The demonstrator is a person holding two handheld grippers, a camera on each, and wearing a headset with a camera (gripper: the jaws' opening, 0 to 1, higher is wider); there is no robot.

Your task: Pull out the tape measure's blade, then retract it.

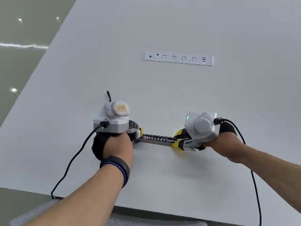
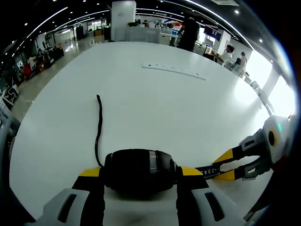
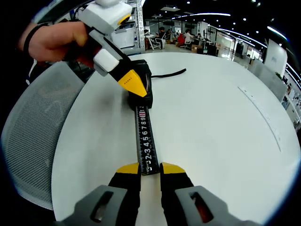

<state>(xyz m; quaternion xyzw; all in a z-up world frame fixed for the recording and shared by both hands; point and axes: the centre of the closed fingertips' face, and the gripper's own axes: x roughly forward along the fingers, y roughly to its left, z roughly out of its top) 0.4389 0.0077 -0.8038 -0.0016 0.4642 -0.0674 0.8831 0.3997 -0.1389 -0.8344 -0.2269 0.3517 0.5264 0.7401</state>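
1. The tape measure (image 2: 141, 162) is a black case that lies on the white table (image 1: 211, 28). In the head view it sits low, near 6 o'clock.
2. The left gripper (image 2: 140, 172) pinches the case. One yellow tip is on each side of it, pressed tight against it.
3. The blade (image 3: 145, 141) is pulled out a short way. In the head view it goes from the case toward 3 o'clock, just above the table.
4. Black numbers show along the blade in the right gripper view.
5. The right gripper (image 3: 150, 169) pinches the far end of the blade between its two yellow tips.
6. In the right gripper view the blade points to 12 o'clock, straight at the case.
7. A thin black strap (image 2: 99, 122) lies on the table. In the left gripper view it goes from the case toward 11 o'clock.
8. A long white power strip (image 1: 178, 58) lies flat at 12 o'clock from the blade, well apart from it.
9. A hand holds each gripper. The left wrist has a black and blue band (image 1: 116, 165).
10. A black cable (image 1: 70, 165) hangs from the left gripper toward 7 o'clock.
11. A grey mesh chair (image 3: 33, 141) is at 9 o'clock in the right gripper view, beside the table edge.
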